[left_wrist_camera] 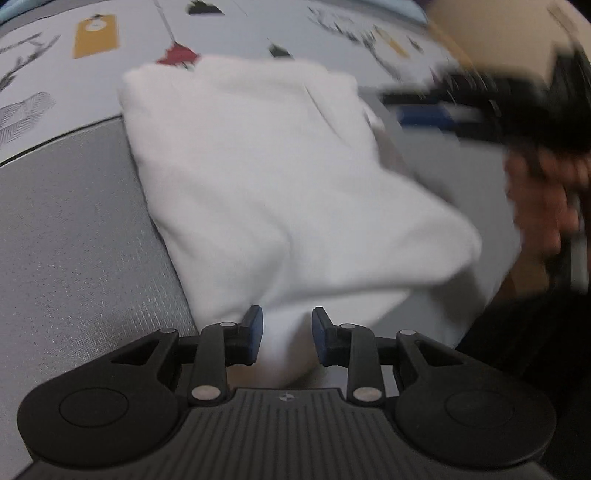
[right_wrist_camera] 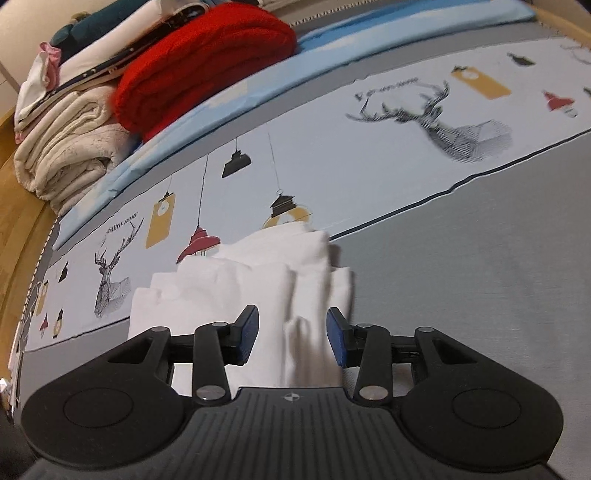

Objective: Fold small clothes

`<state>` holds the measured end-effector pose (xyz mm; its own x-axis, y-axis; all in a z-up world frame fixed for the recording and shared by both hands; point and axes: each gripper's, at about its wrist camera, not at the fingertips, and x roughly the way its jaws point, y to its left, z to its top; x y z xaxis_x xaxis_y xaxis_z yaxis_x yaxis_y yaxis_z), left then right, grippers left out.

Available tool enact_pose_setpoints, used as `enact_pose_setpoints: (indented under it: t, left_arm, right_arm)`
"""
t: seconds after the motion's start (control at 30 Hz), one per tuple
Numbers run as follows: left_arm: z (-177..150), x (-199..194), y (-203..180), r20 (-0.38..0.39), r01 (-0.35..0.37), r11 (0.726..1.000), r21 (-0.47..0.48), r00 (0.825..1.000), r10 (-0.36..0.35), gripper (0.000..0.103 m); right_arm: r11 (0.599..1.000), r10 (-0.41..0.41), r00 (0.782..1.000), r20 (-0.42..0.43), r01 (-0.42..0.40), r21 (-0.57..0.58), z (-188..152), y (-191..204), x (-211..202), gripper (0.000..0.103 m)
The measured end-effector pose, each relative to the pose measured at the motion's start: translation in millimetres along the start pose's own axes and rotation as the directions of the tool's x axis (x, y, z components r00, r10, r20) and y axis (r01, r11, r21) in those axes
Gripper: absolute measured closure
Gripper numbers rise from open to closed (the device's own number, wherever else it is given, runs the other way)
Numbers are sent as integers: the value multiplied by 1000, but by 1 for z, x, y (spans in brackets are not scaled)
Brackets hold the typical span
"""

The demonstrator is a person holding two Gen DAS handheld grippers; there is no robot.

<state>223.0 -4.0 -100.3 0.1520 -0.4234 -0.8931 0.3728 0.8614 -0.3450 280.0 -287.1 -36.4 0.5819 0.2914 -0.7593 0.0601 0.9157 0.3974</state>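
Left wrist view, nearest first: left gripper (left_wrist_camera: 287, 334) angled steeply down, blue pads apart, a bulge of the white garment (left_wrist_camera: 280, 192) rising into the gap; cloth sits between the pads but they do not appear to press on it. The garment lies folded into a thick slab, running away from the gripper across the grey textured fabric (left_wrist_camera: 74, 236) and onto the pale printed sheet (left_wrist_camera: 236, 33) beyond; its near right corner is lifted and blurred. Right of it, heavily smeared, the right gripper (left_wrist_camera: 424, 110) reaches toward the garment's right edge, a blue pad visible; the hand (left_wrist_camera: 543, 199) behind it is also blurred. Whether it touches the cloth cannot be told from here. Right wrist view, nearest first: the right gripper's jaws stand apart, blue fingers (right_wrist_camera: 246, 334) either side of a raised ridge of white cloth, gaps visible on both sides, nothing clamped. The garment shows stacked, stepped folds and straddles the boundary of grey fabric and printed sheet, which carries deer heads, hanging lamps and yellow tags. Further back a light blue mat (right_wrist_camera: 332, 48) runs along the sheet's far edge. On it, far left, a folded red knit (right_wrist_camera: 199, 62) beside a pile of cream blankets (right_wrist_camera: 70, 147), with white and teal clothes stacked behind.
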Motion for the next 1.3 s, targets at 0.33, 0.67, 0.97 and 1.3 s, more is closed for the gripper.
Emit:
enact_pose_setpoints:
  t: [0.33, 0.67, 0.97, 1.3]
  left_arm:
    - [1, -9, 18, 40, 69, 997, -22, 997, -69, 70]
    - [13, -10, 15, 32, 74, 997, 14, 997, -75, 70]
    - [19, -33, 56, 179, 75, 975, -209, 983, -37, 64]
    - [25, -18, 56, 162, 70, 925, -373, 987, -9, 49]
  right_arm:
    - [996, -46, 998, -52, 42, -79, 8, 22, 53, 97]
    - [991, -133, 991, 26, 133, 14, 22, -9, 32, 94]
    - [998, 36, 995, -97, -41, -54, -6, -8, -12, 65]
    - [959, 86, 982, -171, -128, -254, -42, -6, -55, 100]
